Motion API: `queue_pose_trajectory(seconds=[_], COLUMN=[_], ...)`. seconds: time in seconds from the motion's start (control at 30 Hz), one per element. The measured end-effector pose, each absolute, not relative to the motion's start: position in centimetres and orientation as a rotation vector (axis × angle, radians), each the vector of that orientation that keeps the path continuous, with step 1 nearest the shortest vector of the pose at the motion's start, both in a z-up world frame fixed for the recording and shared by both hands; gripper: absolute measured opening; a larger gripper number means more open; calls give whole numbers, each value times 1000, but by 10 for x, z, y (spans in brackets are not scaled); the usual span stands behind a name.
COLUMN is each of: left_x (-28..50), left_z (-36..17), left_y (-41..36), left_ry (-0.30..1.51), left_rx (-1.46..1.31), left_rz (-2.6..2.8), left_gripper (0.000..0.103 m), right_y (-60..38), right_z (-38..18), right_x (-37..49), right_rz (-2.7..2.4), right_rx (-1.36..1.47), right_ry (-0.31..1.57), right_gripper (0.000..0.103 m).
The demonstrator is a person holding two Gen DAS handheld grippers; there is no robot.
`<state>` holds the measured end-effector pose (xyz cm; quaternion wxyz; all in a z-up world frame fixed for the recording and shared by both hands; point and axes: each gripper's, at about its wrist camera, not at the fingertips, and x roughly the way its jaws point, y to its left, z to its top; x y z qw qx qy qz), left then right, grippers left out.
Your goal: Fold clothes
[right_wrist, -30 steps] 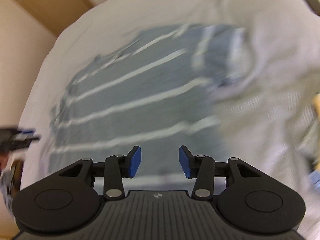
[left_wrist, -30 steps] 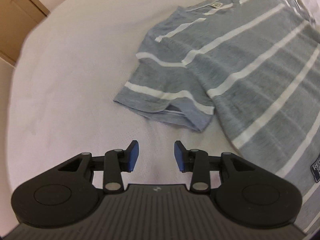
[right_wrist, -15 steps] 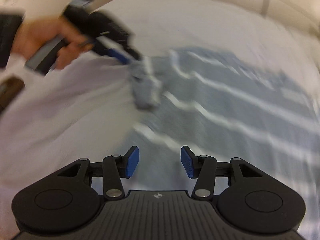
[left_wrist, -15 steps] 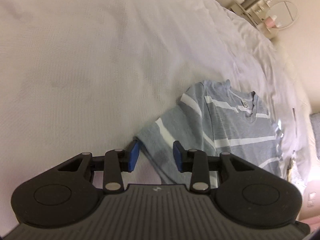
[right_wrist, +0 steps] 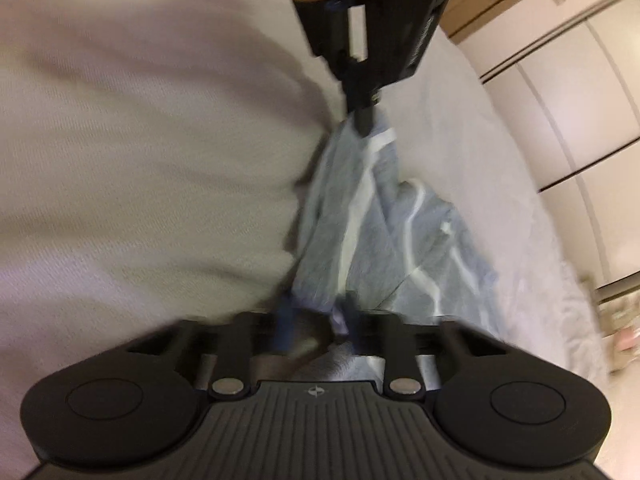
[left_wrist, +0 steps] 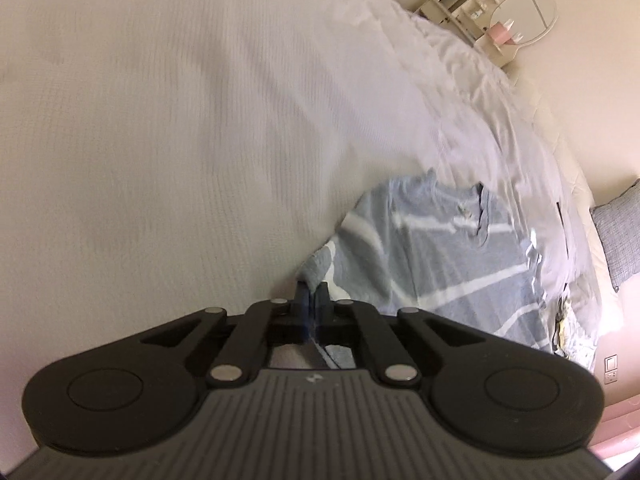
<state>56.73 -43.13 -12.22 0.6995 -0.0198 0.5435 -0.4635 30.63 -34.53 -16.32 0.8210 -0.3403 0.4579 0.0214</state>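
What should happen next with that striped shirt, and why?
Probably close the right gripper on the striped shirt before lifting. The left gripper already pinches the sleeve edge, but the right's jaws look only partly closed around blurred cloth.

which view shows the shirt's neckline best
The left wrist view. There the striped shirt lies spread on the bed with its collar and neck label visible and fairly sharp. The right wrist view shows the shirt only bunched and motion-blurred between the two grippers; no neckline can be made out.
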Motion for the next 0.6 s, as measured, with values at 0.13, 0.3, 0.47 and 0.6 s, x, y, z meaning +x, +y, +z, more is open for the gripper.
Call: queue_pose_trajectory(seconds=[0.13, 0.3, 0.47, 0.6], left_x=[572, 579, 544, 505], left_z=[-121, -119, -111, -102], left_y=[-431, -432, -427, -421], left_ry=[1186, 1154, 1141, 1135], left_rx=[4, 63, 125, 176], left_rz=[-1015, -993, -1025, -1066], left_gripper=[0, 2, 3, 4], right_y=[-342, -348, -354, -370], right_z=[-144, -139, -133, -125], right_x=[317, 327, 310, 278], right_rz=[86, 119, 180, 121], right_rx=[-536, -378, -255, -71], right_ry=[948, 1004, 1048, 1076], right_gripper=[9, 30, 48, 49])
